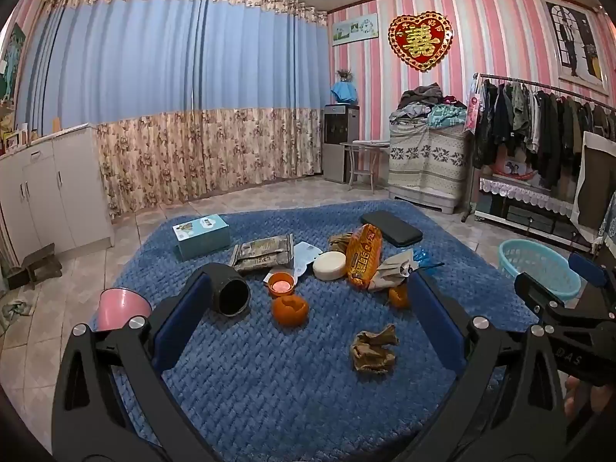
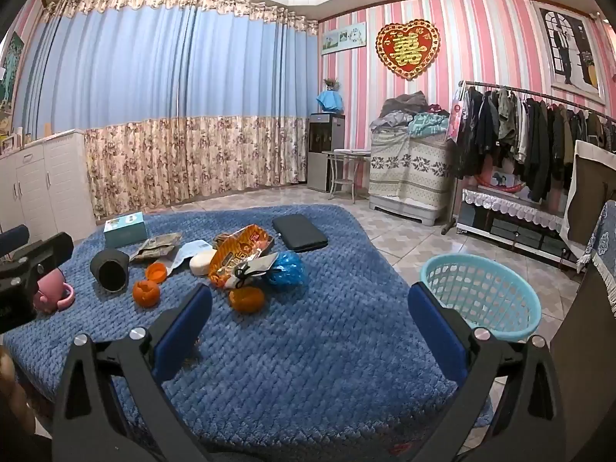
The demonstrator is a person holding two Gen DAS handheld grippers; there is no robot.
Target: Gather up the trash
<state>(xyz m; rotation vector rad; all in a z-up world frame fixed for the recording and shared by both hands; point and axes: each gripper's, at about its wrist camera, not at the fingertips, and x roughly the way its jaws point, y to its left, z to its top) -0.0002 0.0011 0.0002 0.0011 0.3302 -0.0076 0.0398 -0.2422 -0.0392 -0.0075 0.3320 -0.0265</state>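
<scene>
Trash lies on a blue quilted cover (image 1: 269,396): a crumpled brown paper (image 1: 373,350), an orange peel (image 1: 289,310), a second peel (image 1: 398,295), an orange snack wrapper (image 1: 362,256) and an orange cap (image 1: 280,284). My left gripper (image 1: 308,308) is open above the cover, with the peel and crumpled paper between its fingers. My right gripper (image 2: 308,317) is open and empty over bare cover, just in front of an orange peel (image 2: 246,299). The wrapper (image 2: 236,254), a blue plastic bag (image 2: 287,268) and the other peel (image 2: 146,292) lie beyond. A light blue basket (image 2: 481,296) stands on the floor to the right.
A black cup (image 1: 230,288) lies on its side, a pink mug (image 1: 119,306) at the left edge. A teal tissue box (image 1: 202,235), a black case (image 1: 390,228), a white round soap (image 1: 329,265) and flat packets (image 1: 261,252) lie further back. Cabinets left, clothes rack right.
</scene>
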